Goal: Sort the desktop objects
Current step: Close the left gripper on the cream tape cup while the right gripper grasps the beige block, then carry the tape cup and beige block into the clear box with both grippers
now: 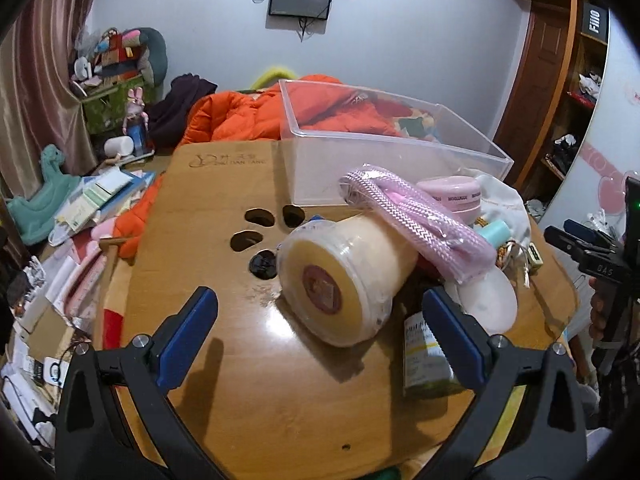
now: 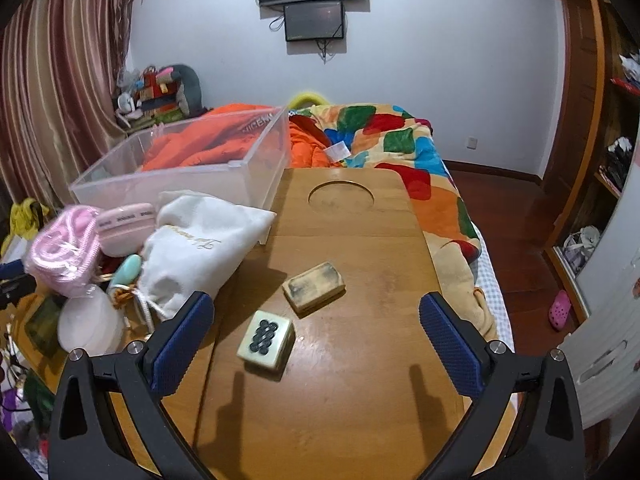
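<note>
Wooden table carries two mahjong tiles between the right gripper's spread jaws; left gripper gapes before a cream tub.

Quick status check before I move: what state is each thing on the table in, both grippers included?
Left gripper: open, holding nothing.
Right gripper: open, holding nothing.
Clear bin: upright, no lid, nothing visible inside.
Cream tub: on its side, lid on.
Pink cable bag: sealed, resting across the tub.
White pouch: lying flat, drawstring end toward the gripper.
Mahjong tile: face up.
Second tile: face down.
</note>
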